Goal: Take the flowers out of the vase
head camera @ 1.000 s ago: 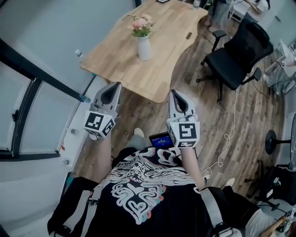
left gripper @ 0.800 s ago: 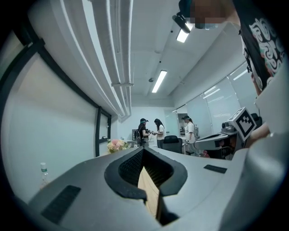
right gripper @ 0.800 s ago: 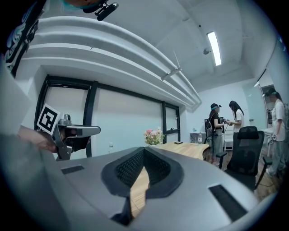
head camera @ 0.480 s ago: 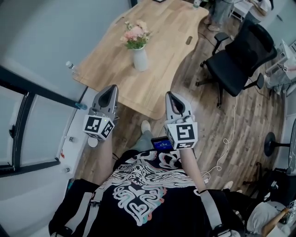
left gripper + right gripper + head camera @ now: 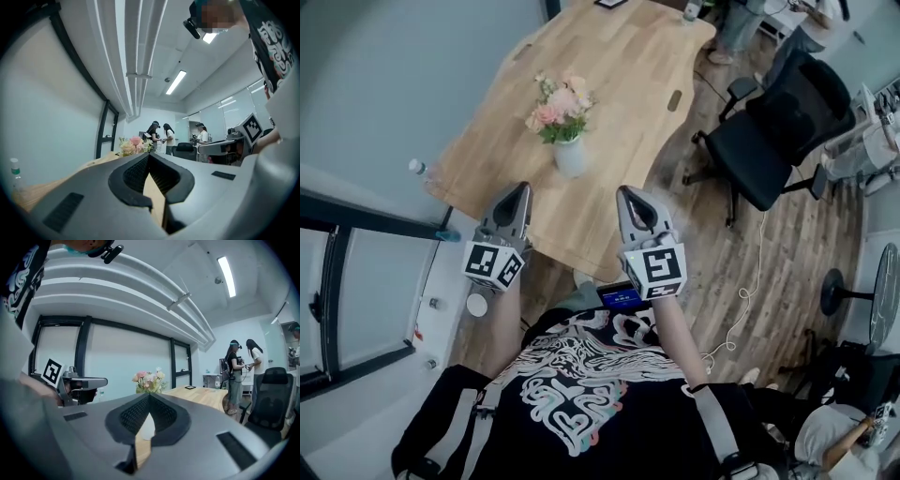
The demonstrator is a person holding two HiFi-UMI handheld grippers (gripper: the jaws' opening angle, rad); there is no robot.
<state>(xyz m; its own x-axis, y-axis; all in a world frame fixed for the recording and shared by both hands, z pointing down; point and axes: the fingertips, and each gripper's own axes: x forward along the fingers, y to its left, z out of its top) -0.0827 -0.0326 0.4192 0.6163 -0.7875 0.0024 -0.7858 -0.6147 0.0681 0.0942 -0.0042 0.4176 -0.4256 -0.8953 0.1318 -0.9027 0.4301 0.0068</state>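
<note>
A bunch of pink and cream flowers (image 5: 555, 108) stands in a white vase (image 5: 570, 157) on the wooden table (image 5: 619, 84). The flowers (image 5: 132, 146) peek over the jaws in the left gripper view, and the flowers (image 5: 149, 381) show likewise in the right gripper view. My left gripper (image 5: 522, 189) is shut and empty, over the table's near edge, a little left of and short of the vase. Shut and empty as well, my right gripper (image 5: 625, 193) hangs to the right of the vase, apart from it.
A black office chair (image 5: 773, 131) stands right of the table on the wood floor. A water bottle (image 5: 419, 169) sits at the table's left corner by the window frame. Several people (image 5: 241, 376) stand at the far end of the room.
Both grippers have come forward toward the table, and the vase with its flowers now lies much closer, just beyond and between their tips. Both stay shut.
</note>
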